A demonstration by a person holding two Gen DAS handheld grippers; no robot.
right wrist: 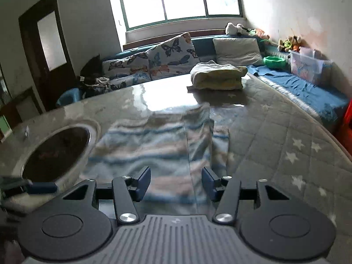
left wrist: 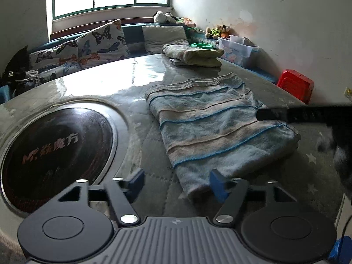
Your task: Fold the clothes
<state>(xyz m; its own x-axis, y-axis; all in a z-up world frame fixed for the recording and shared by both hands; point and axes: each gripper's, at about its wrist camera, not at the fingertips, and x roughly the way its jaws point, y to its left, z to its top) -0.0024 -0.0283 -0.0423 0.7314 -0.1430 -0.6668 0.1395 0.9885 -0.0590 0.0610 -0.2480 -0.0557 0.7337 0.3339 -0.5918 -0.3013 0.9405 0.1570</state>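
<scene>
A blue and beige striped towel (left wrist: 220,121) lies folded flat on the grey quilted table top (left wrist: 154,189). My left gripper (left wrist: 177,183) is open just above the table at the towel's near corner, which lies by the right finger (left wrist: 216,183). In the left wrist view a dark finger of my right gripper (left wrist: 286,114) reaches in over the towel's right edge. In the right wrist view the towel (right wrist: 143,149) is blurred and lies under my right gripper (right wrist: 176,182), which is open with nothing held between its pads. The left gripper's blue pad (right wrist: 41,187) shows at the left.
A round black cooktop (left wrist: 55,154) is set into the table to the left of the towel. A folded pile of pale cloth (left wrist: 193,55) sits at the far side. Behind are a bench with butterfly cushions (left wrist: 99,41), a clear plastic box (left wrist: 237,48) and a red stool (left wrist: 294,83).
</scene>
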